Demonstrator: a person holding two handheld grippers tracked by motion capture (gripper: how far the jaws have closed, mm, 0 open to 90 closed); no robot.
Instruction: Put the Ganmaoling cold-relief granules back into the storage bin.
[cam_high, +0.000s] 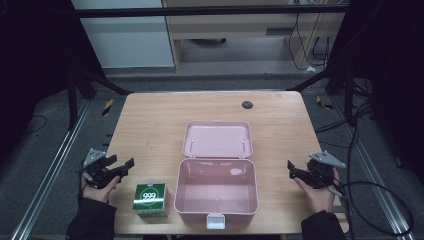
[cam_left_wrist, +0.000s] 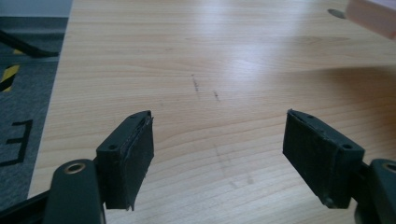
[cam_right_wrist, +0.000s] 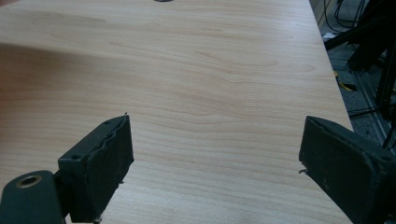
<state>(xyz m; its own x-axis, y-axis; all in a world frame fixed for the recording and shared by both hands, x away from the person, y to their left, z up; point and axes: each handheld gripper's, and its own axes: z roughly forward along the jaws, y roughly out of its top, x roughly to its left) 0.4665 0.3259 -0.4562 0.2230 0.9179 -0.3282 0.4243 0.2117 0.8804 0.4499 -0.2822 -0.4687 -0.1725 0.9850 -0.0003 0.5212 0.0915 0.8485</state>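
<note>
Both grippers are held with jaws standing apart and nothing between them: the left gripper (cam_high: 120, 167) hovers at the table's left edge, the right gripper (cam_high: 295, 172) near its right edge, and in each gripper view bare wood is seen between the pads.

Nearest the left gripper lies the green box (cam_high: 151, 199), flat on the table's near edge, just beside the left wall of the pink case (cam_high: 216, 201) but apart from it. It is judged to be a small carton: light, fairly stiff across its short faces, yet easily dented if squeezed hard, with a printed skin that may be a little slick. A hold is best taken across two opposite side walls, low down, with moderate pressure.

The pink case is seen open, its lid (cam_high: 217, 140) laid back flat and its tub unfilled, latch (cam_high: 215, 220) facing the person. The wooden table (cam_high: 150, 120) carries a dark round mark (cam_high: 247, 104) toward its far edge.
</note>
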